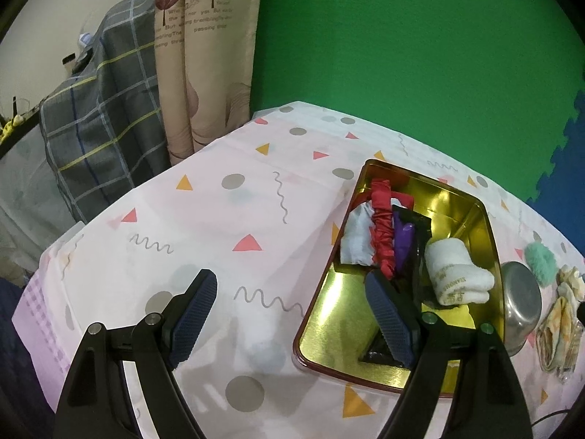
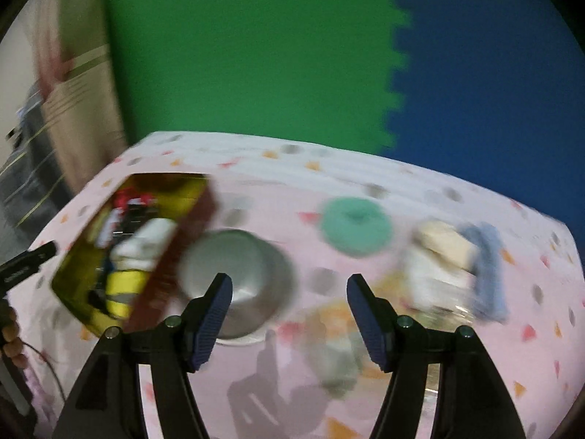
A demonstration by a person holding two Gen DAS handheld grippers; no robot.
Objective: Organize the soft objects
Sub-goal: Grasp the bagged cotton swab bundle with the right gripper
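Observation:
A gold tin box (image 1: 329, 314) lies on the table and holds a rolled white towel (image 1: 457, 274), a red cloth (image 1: 382, 226), a white-blue cloth (image 1: 356, 237), a purple item and a black packet. My left gripper (image 1: 289, 303) is open and empty, its right finger over the box's near end. In the blurred right wrist view the box (image 2: 172, 256) is at left. My right gripper (image 2: 289, 296) is open and empty above the table. A green fluffy ring (image 2: 356, 226), a cream cloth (image 2: 444, 245) and a blue cloth (image 2: 488, 267) lie ahead of it.
A steel bowl (image 2: 237, 274) stands just right of the box, also in the left wrist view (image 1: 521, 303). A patterned cloth pile (image 1: 559, 333) lies at the right. A plaid-covered object (image 1: 102, 128) and curtain stand beyond the table's left edge. Green and blue foam mats line the wall.

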